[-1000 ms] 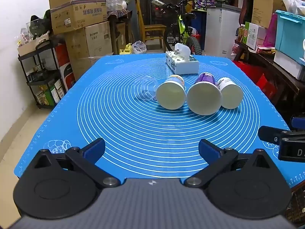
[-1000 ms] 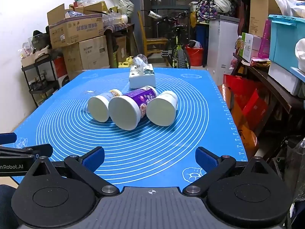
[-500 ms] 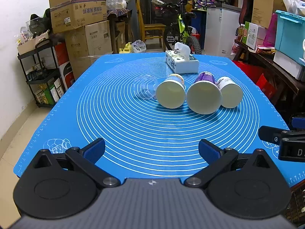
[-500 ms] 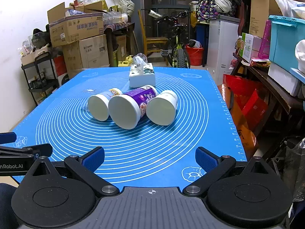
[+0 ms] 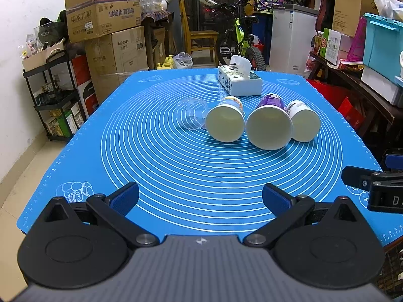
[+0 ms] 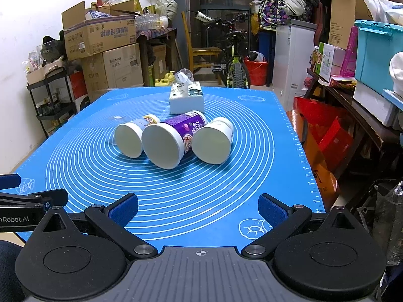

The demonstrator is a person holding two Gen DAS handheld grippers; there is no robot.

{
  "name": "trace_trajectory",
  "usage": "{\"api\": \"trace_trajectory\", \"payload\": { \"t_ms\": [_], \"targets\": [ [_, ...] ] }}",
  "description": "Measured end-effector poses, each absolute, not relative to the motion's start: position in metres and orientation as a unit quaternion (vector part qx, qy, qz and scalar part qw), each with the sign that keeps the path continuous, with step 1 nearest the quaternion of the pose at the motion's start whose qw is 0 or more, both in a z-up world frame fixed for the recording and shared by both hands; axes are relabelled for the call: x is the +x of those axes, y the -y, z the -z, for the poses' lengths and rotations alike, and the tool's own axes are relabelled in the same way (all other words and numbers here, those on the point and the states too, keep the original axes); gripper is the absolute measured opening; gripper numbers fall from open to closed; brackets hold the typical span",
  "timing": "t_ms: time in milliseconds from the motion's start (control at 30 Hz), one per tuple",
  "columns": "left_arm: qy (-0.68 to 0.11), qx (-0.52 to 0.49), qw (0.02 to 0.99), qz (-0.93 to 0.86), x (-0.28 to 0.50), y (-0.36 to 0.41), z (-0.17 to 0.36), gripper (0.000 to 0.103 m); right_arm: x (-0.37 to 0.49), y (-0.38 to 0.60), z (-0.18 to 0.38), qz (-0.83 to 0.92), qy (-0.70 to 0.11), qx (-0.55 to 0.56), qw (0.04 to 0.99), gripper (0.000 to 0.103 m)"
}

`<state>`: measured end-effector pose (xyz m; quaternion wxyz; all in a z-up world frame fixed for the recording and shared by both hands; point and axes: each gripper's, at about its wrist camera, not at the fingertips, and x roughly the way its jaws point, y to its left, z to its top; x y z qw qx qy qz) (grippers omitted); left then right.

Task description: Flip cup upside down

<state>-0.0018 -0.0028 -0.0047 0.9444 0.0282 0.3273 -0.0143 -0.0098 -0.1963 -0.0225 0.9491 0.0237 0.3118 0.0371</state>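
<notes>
Three paper cups lie on their sides on the blue mat [image 5: 176, 176], mouths toward me: a yellow-labelled one [image 5: 225, 123], a bigger purple one [image 5: 269, 125] and a white one [image 5: 303, 122]. A clear plastic cup [image 5: 192, 113] lies on its side left of them. They also show in the right wrist view: yellow-labelled [image 6: 129, 139], purple [image 6: 166, 146], white [image 6: 212, 141]. My left gripper [image 5: 200, 197] is open and empty near the mat's front edge. My right gripper [image 6: 197, 210] is open and empty, also at the front edge.
A white tissue box [image 5: 239, 83] stands behind the cups. Cardboard boxes [image 5: 105, 17] and a black shelf rack [image 5: 55, 95] are at the left. A bicycle [image 5: 234, 40] and a white cabinet [image 5: 292, 35] stand beyond the table. Cluttered shelves [image 6: 352, 80] run along the right.
</notes>
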Motion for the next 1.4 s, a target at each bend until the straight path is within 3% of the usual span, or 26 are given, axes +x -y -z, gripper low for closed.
{"api": "trace_trajectory", "payload": {
  "t_ms": [1400],
  "targets": [
    [-0.325,0.04,0.945,0.015,-0.0028,0.0051,0.0082,0.103,-0.0088,0.1967,0.0222,-0.037,-0.313,0.023,0.949,0.1]
  ]
}}
